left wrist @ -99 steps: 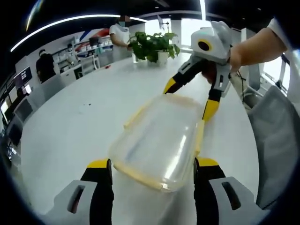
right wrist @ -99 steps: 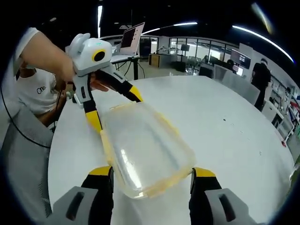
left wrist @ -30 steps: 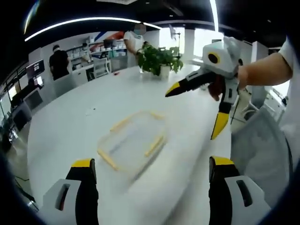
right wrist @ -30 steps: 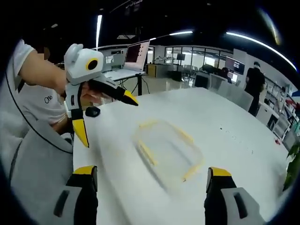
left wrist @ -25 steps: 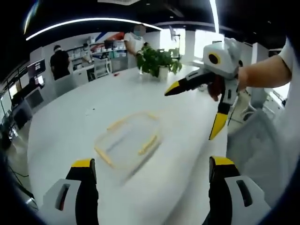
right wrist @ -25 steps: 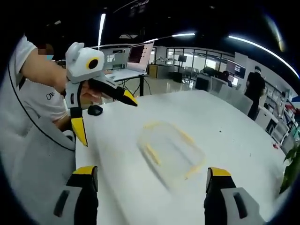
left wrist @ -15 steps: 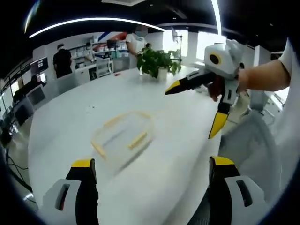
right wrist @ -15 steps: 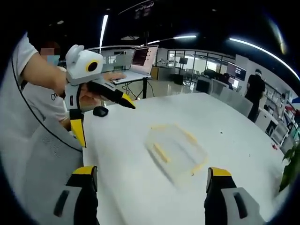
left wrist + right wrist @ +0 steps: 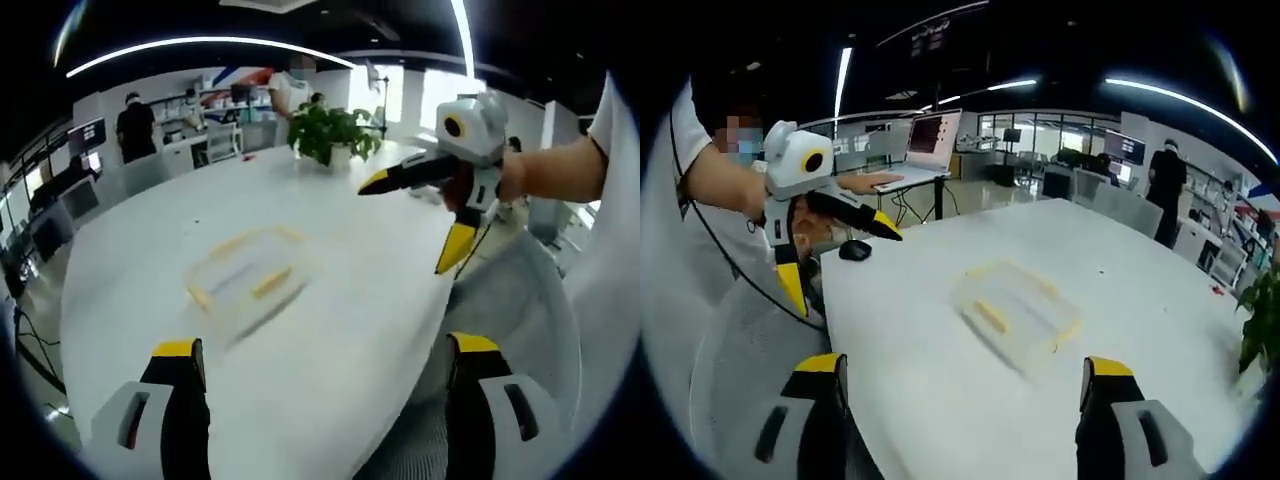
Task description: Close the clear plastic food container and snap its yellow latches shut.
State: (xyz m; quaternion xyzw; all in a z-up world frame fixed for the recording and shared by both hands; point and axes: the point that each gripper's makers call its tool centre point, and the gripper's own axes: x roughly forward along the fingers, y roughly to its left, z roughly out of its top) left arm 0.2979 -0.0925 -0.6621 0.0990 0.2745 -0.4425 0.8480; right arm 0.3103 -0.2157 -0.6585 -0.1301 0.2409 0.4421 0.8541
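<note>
Container is seen lying on the white table, well apart from both grippers, left and right, whose jaws are spread and empty. It is judged light, stiff and probably slippery, so it should be pressed at the yellow latches; whether they are snapped cannot be told through the blur.

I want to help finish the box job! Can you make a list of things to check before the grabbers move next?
1. Clear plastic food container with yellow latches sits flat on the white round table: ok.
2. Lid on: it seems so; blurred, cannot tell.
3. Latches snapped shut: cannot tell.
4. Left gripper open, holding nothing: ok.
5. Right gripper open, holding nothing: ok.
6. Both grippers clear of the container: ok.
</note>
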